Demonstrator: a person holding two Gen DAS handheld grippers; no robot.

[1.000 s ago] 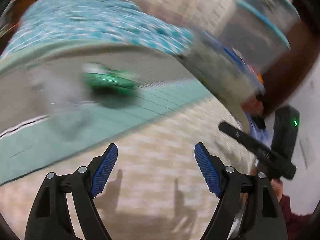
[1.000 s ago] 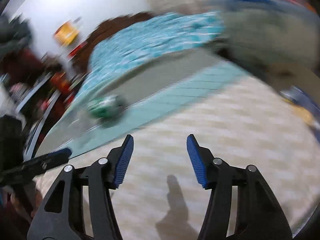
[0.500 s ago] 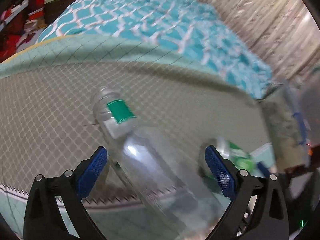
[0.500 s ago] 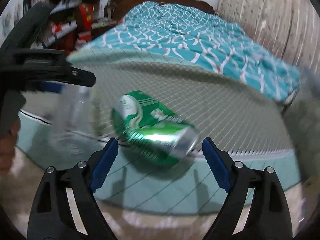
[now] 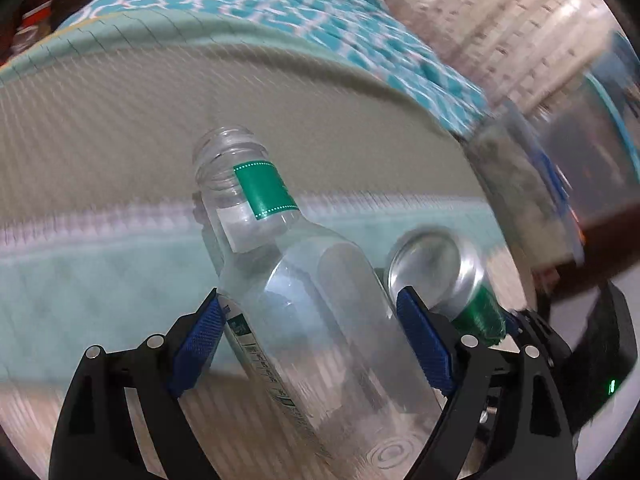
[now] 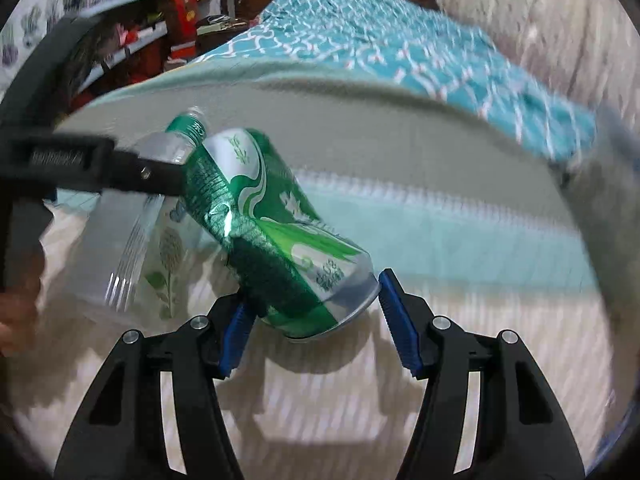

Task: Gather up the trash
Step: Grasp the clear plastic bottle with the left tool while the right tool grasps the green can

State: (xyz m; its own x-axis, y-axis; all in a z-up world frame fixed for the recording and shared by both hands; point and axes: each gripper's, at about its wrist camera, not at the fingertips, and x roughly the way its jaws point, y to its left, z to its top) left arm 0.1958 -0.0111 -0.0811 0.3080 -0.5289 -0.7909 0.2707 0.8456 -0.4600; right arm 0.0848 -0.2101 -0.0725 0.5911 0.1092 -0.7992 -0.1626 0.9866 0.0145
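The clear bottle (image 5: 320, 320) lies in the mouth of the left tool (image 5: 311, 300). Its base is toward the tool's body. Its open, capless neck with the green band points forward and a little to the tool's left. The long axis therefore runs almost along the fingers, so the pads (image 5: 200, 332) meet the body across its width. The jaws stand wide and have just been closing, with the bottle between them. Both pads sit against its sides, so I judge it pinched.

The green can (image 6: 260, 220) is in the right tool (image 6: 314, 292) in much the same way. Its base end is between the pads, and its top slants forward and to that tool's left. These jaws have also just been closing, and the pads bear on the lowest part of the can. That shallow hold near the rim looks the likelier of the two to slip.

The two tools are side by side and close. The can's top is just beside the bottle's shoulder, and I cannot tell whether they touch.

Beyond both tools is the side of the bed (image 6: 400, 140), with the floor (image 6: 320, 400) beneath them. Ahead and to the right of the left tool is a blurred clear container (image 5: 592, 140). It may be the drop-off, but it is too smeared to tell. If it is, the right tool is the nearer one.
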